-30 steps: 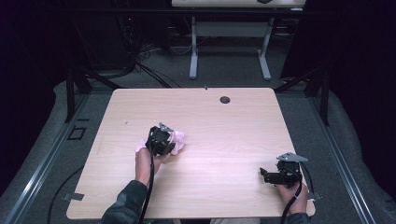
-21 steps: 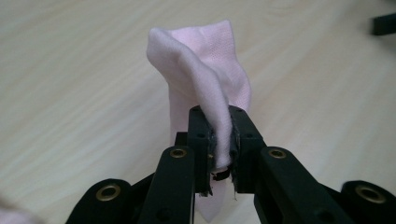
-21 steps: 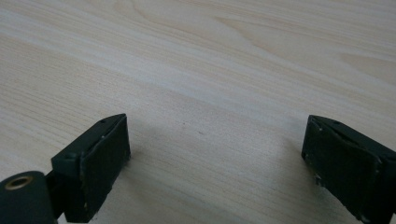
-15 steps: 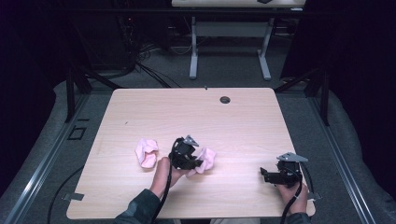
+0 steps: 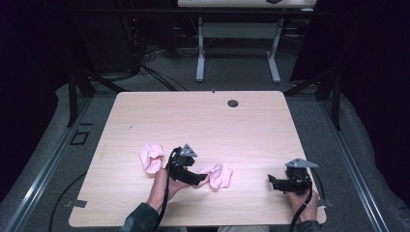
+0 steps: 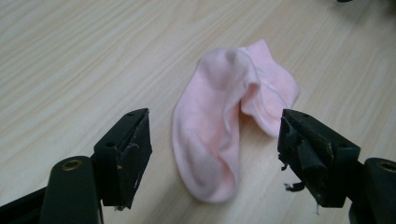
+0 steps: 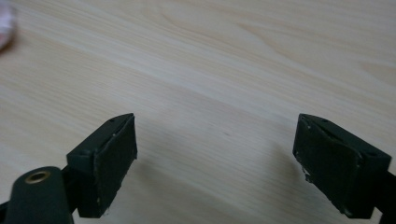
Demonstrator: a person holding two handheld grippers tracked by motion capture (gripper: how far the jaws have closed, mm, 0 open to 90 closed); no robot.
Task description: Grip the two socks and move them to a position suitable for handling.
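Observation:
Two pink socks lie on the wooden table (image 5: 251,125). One sock (image 5: 152,157) rests crumpled left of centre. The other sock (image 5: 218,175) (image 6: 224,126) lies flat just past my left gripper (image 5: 203,180) (image 6: 215,156), whose jaws stand open on either side of it without touching. At the table's front right, my right gripper (image 5: 271,182) (image 7: 215,158) is open over bare wood and points left. A blurred pink edge of the sock (image 7: 4,28) shows at the top left of the right gripper view.
A small dark grommet hole (image 5: 233,103) sits near the table's far edge. Behind the table stand another desk's white legs (image 5: 200,53) and cables on the grey floor. A metal rail (image 5: 43,164) runs along the left side.
My left gripper carried one sock rightward from the pile, let it go near the table's front centre and now stands open behind it. The right gripper stayed still.

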